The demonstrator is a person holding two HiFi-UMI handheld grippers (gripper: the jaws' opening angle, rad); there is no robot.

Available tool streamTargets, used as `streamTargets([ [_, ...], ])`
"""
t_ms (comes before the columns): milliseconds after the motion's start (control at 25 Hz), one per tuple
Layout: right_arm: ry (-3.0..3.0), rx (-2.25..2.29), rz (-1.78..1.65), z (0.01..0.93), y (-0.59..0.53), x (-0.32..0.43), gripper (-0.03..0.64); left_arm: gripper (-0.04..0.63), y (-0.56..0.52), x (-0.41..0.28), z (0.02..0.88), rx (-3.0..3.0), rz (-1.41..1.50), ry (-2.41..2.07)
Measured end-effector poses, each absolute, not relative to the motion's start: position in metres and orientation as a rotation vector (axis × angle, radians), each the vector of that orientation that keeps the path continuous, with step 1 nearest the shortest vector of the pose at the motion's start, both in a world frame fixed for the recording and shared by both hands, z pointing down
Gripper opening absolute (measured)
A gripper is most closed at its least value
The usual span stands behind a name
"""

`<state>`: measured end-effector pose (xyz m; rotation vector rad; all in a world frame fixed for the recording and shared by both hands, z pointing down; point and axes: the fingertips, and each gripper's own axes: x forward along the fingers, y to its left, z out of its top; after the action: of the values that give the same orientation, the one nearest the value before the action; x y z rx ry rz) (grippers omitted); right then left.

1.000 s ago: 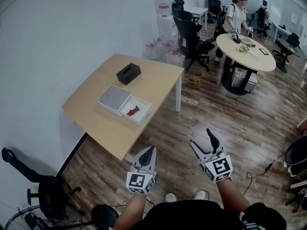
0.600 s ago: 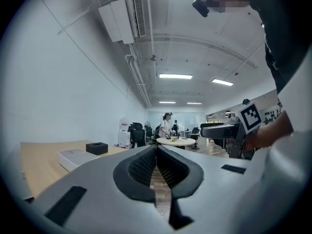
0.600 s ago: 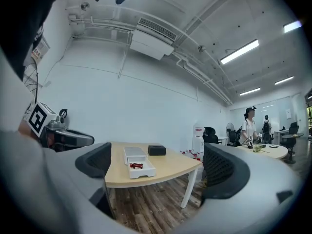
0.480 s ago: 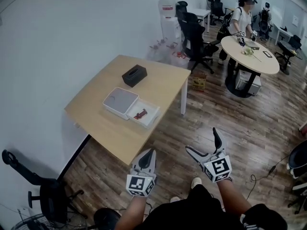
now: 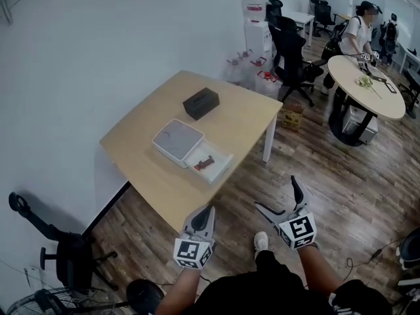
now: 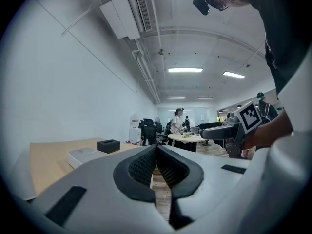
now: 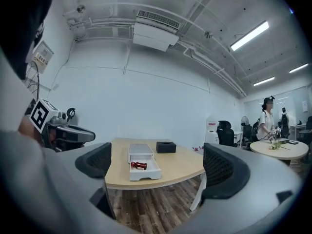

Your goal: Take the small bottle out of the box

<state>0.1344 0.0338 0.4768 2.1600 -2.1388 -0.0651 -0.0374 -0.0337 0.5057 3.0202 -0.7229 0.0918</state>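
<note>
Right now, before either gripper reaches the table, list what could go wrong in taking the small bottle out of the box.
1. The small bottle lies on its side in the open box; it may roll away from closing jaws.
2. The box sits close to the table edge, so a nudge might push it off.
3. The left gripper is shut, so it could not steady the box as it is.

Reading the table [image 5: 243, 120] top as pale, matt, smooth wood and the floor [image 5: 328, 169] as darker wood planks carrying a faint sheen. Logging the box [image 5: 177, 138] as smooth white semi-matt plastic and the black box [image 5: 201, 103] as matt. Noting smooth white plastic shells and black, ribbed, matt rubber-like pads [image 7: 222, 172] on the left gripper [image 5: 210, 209] and right gripper [image 5: 275, 192].
</note>
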Motion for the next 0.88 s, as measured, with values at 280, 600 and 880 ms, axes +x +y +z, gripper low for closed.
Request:
streamTargets([
  [280, -2.219, 2.003, -0.048, 0.488, -0.028, 0.170, 0.565, 0.009, -0.087, -0.009, 0.507, 2.952, 0.125, -0.877],
  [600, -2.346, 1.824, -0.047, 0.502, -0.095, 0.188, 0.558, 0.009, -0.137, 0.000, 0.493, 2.826, 0.078, -1.045],
  [880, -2.400, 1.673, -0.058, 0.513, -0.139, 0.197, 0.558, 0.009, -0.174, -0.002, 0.493, 2.799, 0.113, -1.213],
])
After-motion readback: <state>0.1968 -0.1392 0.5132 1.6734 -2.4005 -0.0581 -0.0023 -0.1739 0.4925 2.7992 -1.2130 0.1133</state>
